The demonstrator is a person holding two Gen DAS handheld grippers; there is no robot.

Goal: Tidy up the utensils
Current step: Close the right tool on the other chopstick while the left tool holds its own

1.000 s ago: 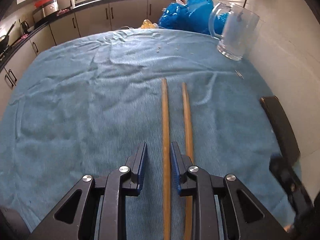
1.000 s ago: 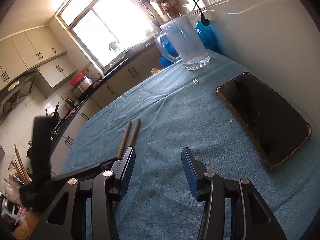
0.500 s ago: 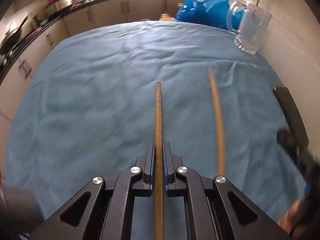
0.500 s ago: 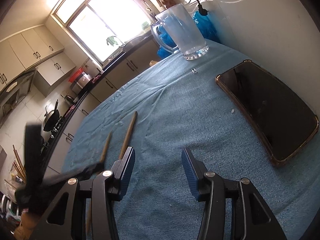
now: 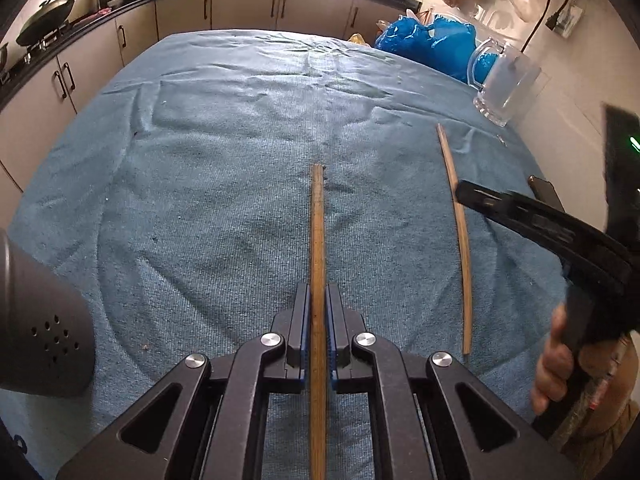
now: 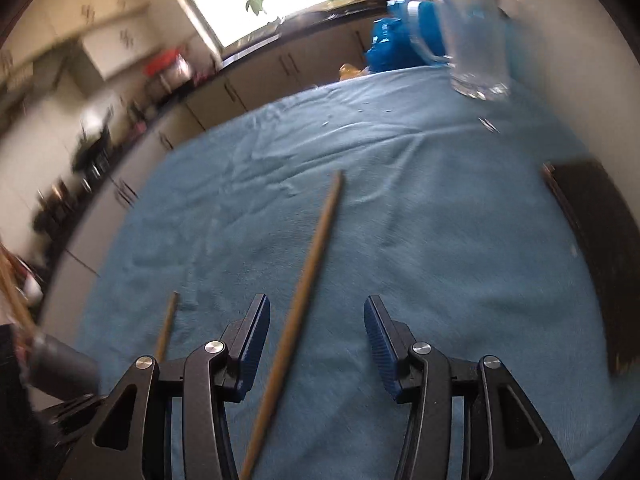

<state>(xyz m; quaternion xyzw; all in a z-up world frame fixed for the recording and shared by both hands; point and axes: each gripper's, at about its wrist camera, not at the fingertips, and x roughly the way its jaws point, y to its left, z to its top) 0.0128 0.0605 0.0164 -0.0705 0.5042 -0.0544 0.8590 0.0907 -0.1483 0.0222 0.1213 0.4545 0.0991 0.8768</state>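
A table covered by a wrinkled blue cloth is seen from two gripper cameras in a kitchen. In the left wrist view, the left gripper is pressed together on a wooden chopstick, which is held between the blue pads and points straight away toward the far side of the table. A second chopstick is seen lying flat on the cloth to the right, well apart from the first one. Its middle is crossed by the black body of the right gripper, which is held by a hand at the right edge.

In the blurred right wrist view, the right gripper is shown with its fingers wide apart above the cloth. The second chopstick is seen running between the fingers; contact cannot be made out. The held chopstick's tip is visible to the left.

A clear glass mug is placed at the far right of the table, with blue plastic bags behind it. A dark phone is seen lying near the right edge.
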